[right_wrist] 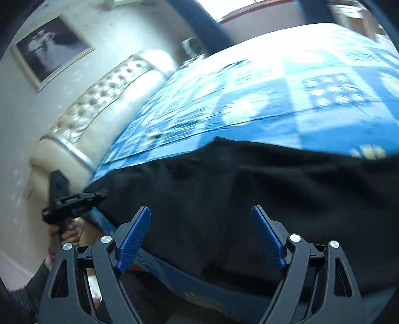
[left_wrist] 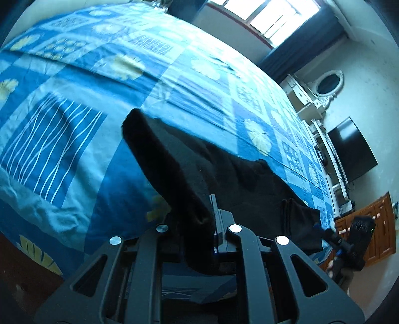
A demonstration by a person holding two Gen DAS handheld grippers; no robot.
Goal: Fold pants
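Observation:
The black pants (right_wrist: 249,194) lie across the near side of the blue patterned bed cover (right_wrist: 249,82). My left gripper (left_wrist: 212,219) is shut on a folded strip of the pants (left_wrist: 174,162), and that strip rises from the jaws, hiding the fingertips. In the right wrist view the left gripper (right_wrist: 98,194) holds the cloth's left end, near the bed's edge. My right gripper (right_wrist: 202,224) is open above the pants; its blue pads (right_wrist: 136,236) stand wide apart with nothing pressed between them. It also shows at the right in the left wrist view (left_wrist: 321,229), close to the pants' other end.
A padded headboard (right_wrist: 99,99) and a framed picture (right_wrist: 49,47) stand to the left. A dark TV (left_wrist: 351,149), a white dresser with an oval mirror (left_wrist: 326,82) and a wooden cabinet (left_wrist: 379,224) line the far wall. A window (left_wrist: 269,17) is beyond the bed.

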